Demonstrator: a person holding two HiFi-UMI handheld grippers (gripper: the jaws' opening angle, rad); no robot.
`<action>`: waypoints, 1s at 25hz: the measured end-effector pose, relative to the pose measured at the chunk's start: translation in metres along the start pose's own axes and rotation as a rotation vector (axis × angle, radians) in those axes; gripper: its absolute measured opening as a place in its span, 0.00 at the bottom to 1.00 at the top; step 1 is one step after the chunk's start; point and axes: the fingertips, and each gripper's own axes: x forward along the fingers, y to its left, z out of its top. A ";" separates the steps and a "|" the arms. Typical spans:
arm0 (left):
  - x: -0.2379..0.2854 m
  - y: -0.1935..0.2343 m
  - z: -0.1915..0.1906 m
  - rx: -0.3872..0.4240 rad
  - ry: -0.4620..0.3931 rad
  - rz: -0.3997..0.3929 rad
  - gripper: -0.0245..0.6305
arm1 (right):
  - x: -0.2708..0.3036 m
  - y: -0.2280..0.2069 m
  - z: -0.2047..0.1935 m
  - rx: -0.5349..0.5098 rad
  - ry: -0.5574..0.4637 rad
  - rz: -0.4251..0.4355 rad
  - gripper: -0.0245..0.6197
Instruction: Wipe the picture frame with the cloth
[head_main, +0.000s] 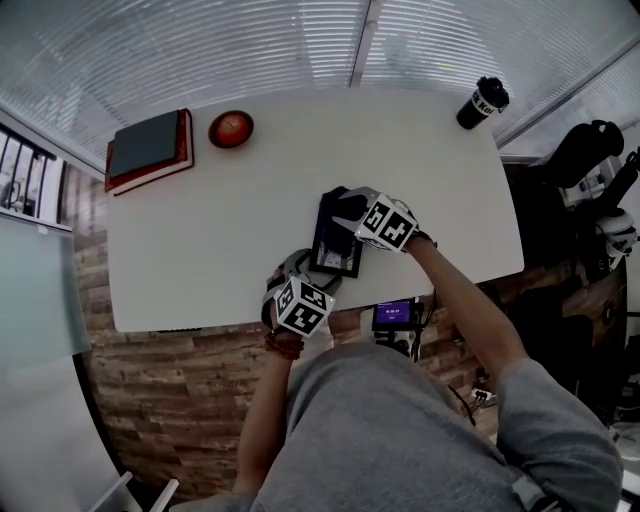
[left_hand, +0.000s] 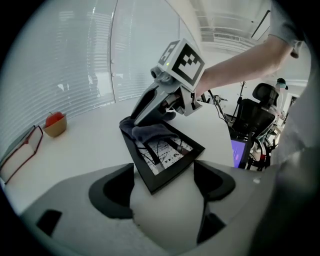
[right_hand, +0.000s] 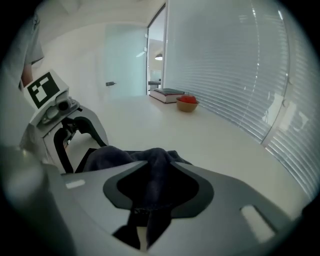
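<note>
A black picture frame (head_main: 337, 250) lies on the white table (head_main: 220, 220) near its front edge. My left gripper (head_main: 303, 275) is shut on the frame's (left_hand: 165, 155) near corner, one pad on each side of it. A dark cloth (left_hand: 150, 132) is bunched on the frame's far end. My right gripper (head_main: 342, 210) comes in from the right, angled down, and is shut on the cloth (right_hand: 150, 170), which fills the gap between its pads and hangs below them. In the right gripper view the left gripper (right_hand: 70, 145) stands at the frame's other end.
A red-covered book (head_main: 148, 148) lies at the table's far left, with a red bowl (head_main: 231, 128) beside it. A black cup (head_main: 482, 103) stands at the far right corner. A lit small screen (head_main: 393, 315) sits below the table's front edge. Glass walls with blinds run behind the table.
</note>
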 end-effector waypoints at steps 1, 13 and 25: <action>0.000 0.000 0.001 -0.001 0.001 -0.001 0.63 | -0.004 -0.002 -0.004 0.017 -0.004 -0.002 0.26; 0.002 -0.004 0.003 0.037 0.008 -0.042 0.60 | -0.013 -0.003 -0.013 0.072 -0.066 -0.112 0.23; 0.002 -0.004 0.002 0.042 0.007 -0.048 0.60 | -0.023 0.028 -0.019 -0.035 -0.032 -0.167 0.10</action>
